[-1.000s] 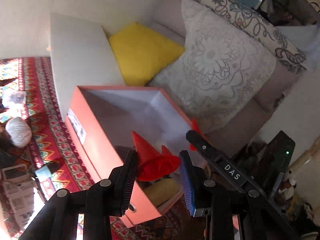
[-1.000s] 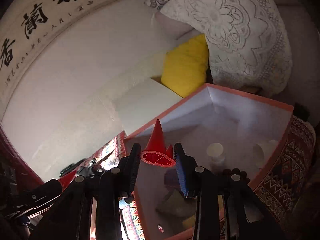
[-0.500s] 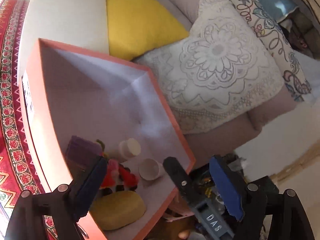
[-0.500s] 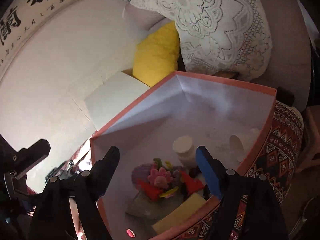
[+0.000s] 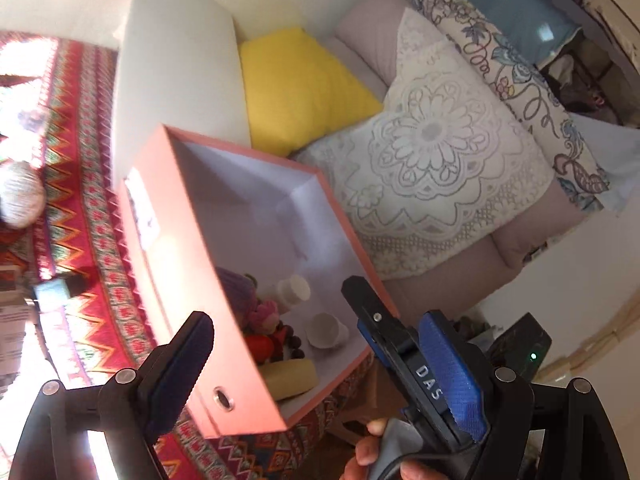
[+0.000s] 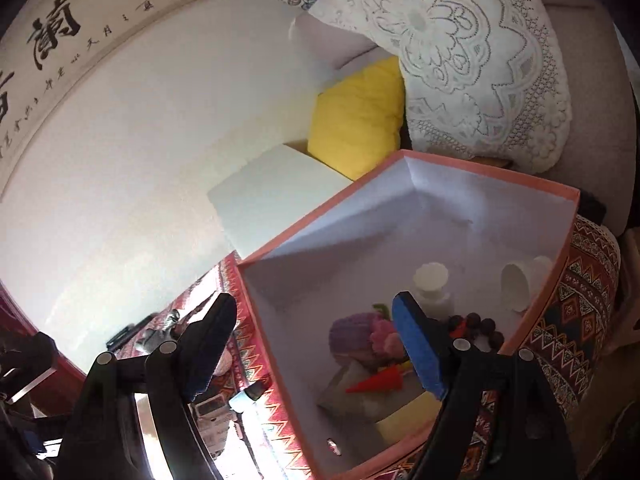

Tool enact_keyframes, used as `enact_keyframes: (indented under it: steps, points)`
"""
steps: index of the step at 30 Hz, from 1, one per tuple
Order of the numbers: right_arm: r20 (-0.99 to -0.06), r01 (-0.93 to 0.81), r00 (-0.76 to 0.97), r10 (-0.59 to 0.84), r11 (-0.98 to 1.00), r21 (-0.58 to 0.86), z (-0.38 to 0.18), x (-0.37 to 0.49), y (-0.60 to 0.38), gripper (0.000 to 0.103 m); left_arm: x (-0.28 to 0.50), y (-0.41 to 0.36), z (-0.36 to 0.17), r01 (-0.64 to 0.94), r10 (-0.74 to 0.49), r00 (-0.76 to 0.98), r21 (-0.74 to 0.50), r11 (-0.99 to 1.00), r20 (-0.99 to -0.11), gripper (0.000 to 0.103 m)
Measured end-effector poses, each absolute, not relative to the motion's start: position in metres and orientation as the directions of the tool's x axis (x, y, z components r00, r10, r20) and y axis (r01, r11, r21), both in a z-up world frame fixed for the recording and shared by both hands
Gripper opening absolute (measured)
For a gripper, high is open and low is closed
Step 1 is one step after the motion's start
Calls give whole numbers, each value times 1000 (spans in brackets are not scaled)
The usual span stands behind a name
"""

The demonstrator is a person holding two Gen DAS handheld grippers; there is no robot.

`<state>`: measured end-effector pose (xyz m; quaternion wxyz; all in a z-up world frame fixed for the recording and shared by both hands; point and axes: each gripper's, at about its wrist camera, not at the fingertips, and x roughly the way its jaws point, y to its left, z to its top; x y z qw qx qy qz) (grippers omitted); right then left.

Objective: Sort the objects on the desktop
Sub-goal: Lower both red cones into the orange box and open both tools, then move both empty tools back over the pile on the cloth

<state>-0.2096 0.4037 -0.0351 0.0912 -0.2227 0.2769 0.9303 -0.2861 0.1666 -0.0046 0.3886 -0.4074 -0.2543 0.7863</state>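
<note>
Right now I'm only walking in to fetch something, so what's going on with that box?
A person is sorting small items into the orange box on the patterned cloth, a gripper in each hand. The left gripper and the right gripper both hang open and empty above it. A red cone lies inside among the other bits.

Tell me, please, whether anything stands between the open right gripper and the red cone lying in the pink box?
Nothing visible does. The red cone lies on its side atop the items in the pink box, uncovered from above. The right gripper hangs open, straddling the box's near wall.
</note>
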Motion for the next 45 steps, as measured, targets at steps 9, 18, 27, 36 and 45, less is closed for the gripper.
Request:
enact_keyframes:
  steps: [9,18,27,36,45]
  points:
    - [-430,-77,-894,-125,-903,422,-16,-220,298,88,-237,19,17,-319,651,-558,-592,-740,-514,98]
    - [-427,110,-868,-252,-937,330,-14,-224,191,94,-200,-211,-34,202,238,-740,-545,-813,-629,102]
    - [-490,255,-813,-315,-949,185,-34,-231,101,94,-218,-309,-153,457,336,-649,-703,-545,-682,102]
    - [-503,295,-817,-282,-954,55,-50,-235,74,94,-279,-298,-178,484,315,-609,-655,-581,-728,100]
    - [-561,319,-749,-354,-934,163,-61,-266,80,91,-299,-279,-176,488,120,-526,-414,-768,-842,59]
